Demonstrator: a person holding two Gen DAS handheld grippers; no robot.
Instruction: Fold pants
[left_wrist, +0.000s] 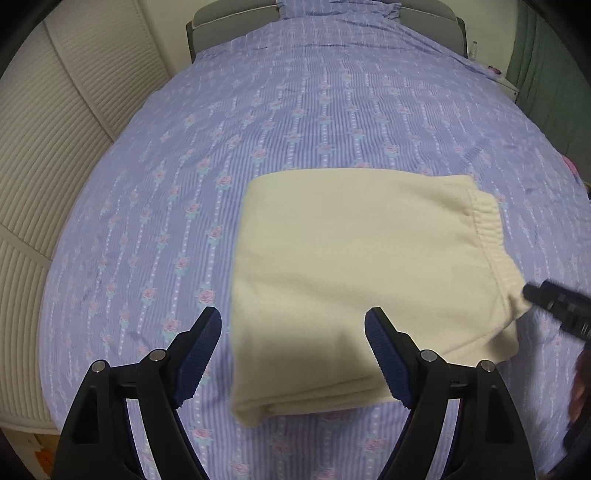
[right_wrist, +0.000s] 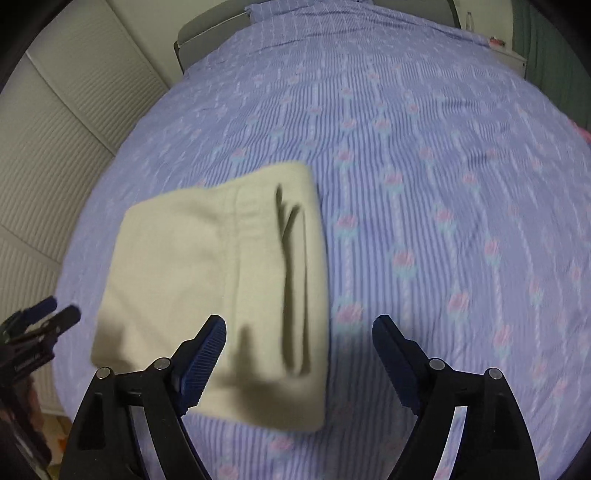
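With the cream pants (left_wrist: 354, 280) lying folded just ahead on the bed (left_wrist: 258, 122), the left gripper (left_wrist: 293, 350) and right gripper (right_wrist: 299, 354) hung wide open and empty, apparently released.

Ahead of the left claw (left_wrist: 293, 354), its jaws spread wide, the folded pants (left_wrist: 362, 280) fill the middle, with bare bedspread (left_wrist: 155, 221) off to its left and far beyond. The right claw (right_wrist: 299, 360), also spread, has pants (right_wrist: 221, 280) before its left finger and bedspread (right_wrist: 443, 221) ahead and rightward. Louvered doors (left_wrist: 44, 155) close the left side.
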